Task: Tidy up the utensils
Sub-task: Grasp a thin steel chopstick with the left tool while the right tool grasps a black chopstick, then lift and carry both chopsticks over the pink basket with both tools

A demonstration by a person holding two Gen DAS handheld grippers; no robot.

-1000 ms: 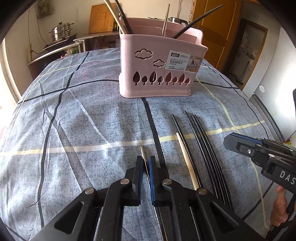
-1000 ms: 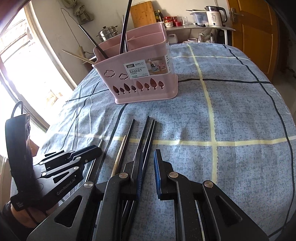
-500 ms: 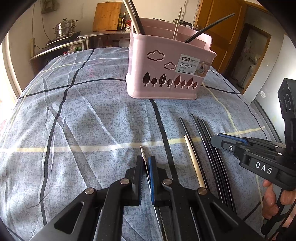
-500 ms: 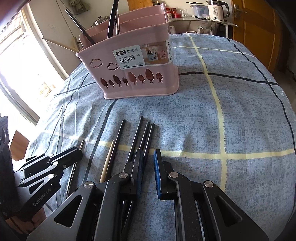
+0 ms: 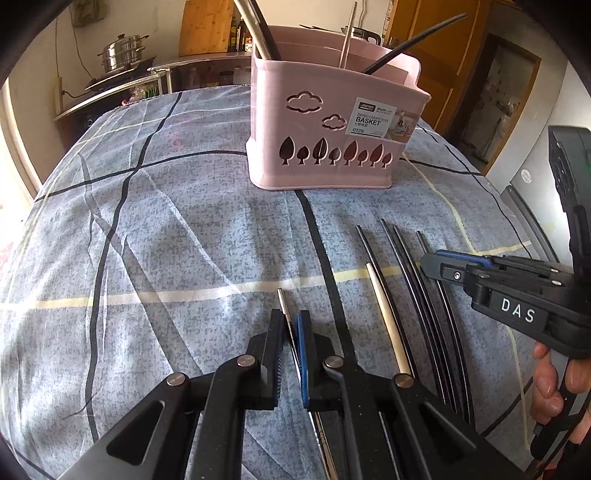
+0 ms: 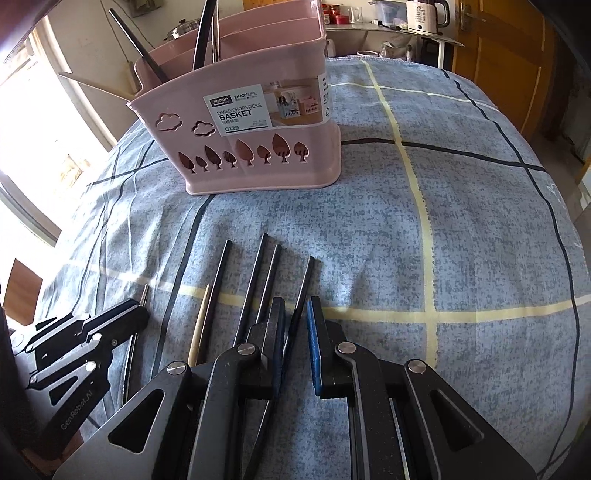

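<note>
Since the earlier frames both grippers had moved closer to the pink basket [image 5: 334,122], and the rightmost black chopstick [image 6: 300,295], previously bunched with its neighbours, had come to lie apart from them.

The left gripper [image 5: 291,332] had its jaws nearly together around a thin metal chopstick [image 5: 285,306], whose tip stuck out ahead of the pads; whether they actually pinched it could not be told. The right gripper [image 6: 295,321] held its jaws a narrow gap apart, straddling that separated black chopstick, which ran up between them without clearly touching either pad.

On the blue checked tablecloth [image 6: 461,229] lay the remaining utensils in a row: three more black chopsticks [image 6: 258,273] and a pale wooden chopstick [image 6: 199,325], all pointing toward the basket. The basket stood farther back on the cloth, with several utensils already upright in its compartments.

Behind the table, the left view showed a steel pot [image 5: 122,51] on a counter and a wooden door [image 5: 439,62]; the right view showed an electric kettle [image 6: 424,14] on a shelf.
</note>
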